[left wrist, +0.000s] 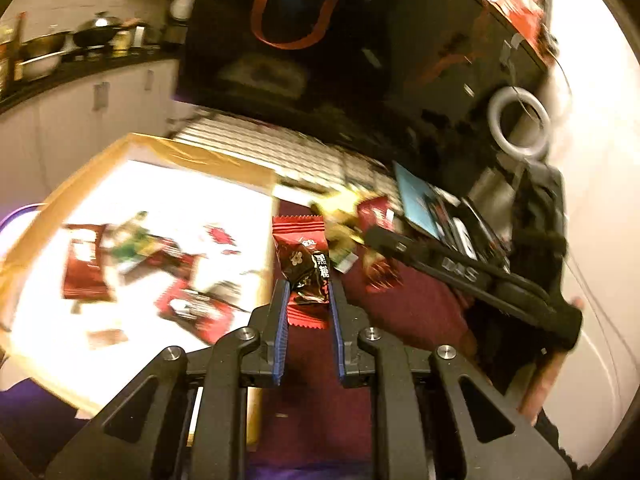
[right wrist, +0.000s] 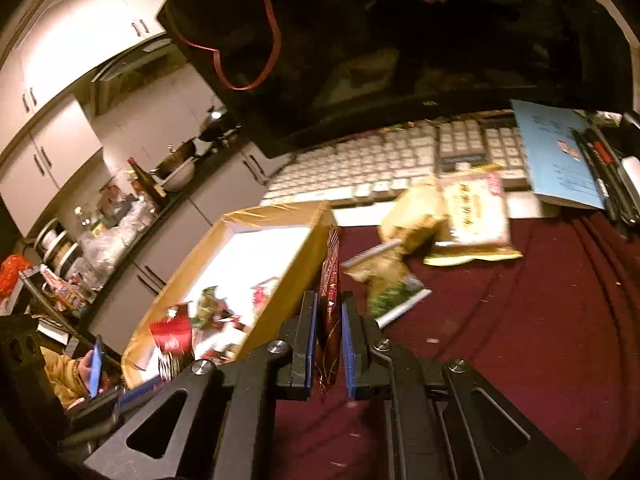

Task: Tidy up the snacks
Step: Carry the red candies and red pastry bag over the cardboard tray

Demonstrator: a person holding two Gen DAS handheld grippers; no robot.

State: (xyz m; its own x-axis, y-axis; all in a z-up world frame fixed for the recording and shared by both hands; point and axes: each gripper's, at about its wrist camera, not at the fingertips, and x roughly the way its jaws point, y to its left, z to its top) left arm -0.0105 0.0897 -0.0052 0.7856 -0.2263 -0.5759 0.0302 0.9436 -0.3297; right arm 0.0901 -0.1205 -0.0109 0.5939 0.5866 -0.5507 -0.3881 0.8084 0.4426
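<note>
On the left side, at about nine o'clock in the left wrist view, sits the box (left wrist: 132, 148) with its gold rim and white floor. Some snack packets (left wrist: 86, 266) already lie inside it.

In the middle of that view, the left gripper (left wrist: 307, 296) has its fingers pulled narrow around a red and black candy (left wrist: 306, 268). The candy stands up between the blue pads, with most of it poking out the top toward twelve o'clock. That is a small hold on a slippery wrapper. If the hand swings fast, the candy could slide out and land on the red cloth (left wrist: 400, 308) and miss the box.

At about two o'clock the other gripper shows as a dark bar, close by. The two could bump if both head for the box at once.

In the right wrist view, the right gripper (right wrist: 329, 324) is squeezed almost flat on a thin red packet (right wrist: 330, 280), held edge-on. The packet is just beside the box (right wrist: 280, 210) wall, at eleven o'clock. It could catch on that wall and bend or fall outside.

At one o'clock, yellow packets (right wrist: 476, 216) and a green one (right wrist: 394, 292) wait on the cloth near the keyboard (right wrist: 380, 164).
</note>
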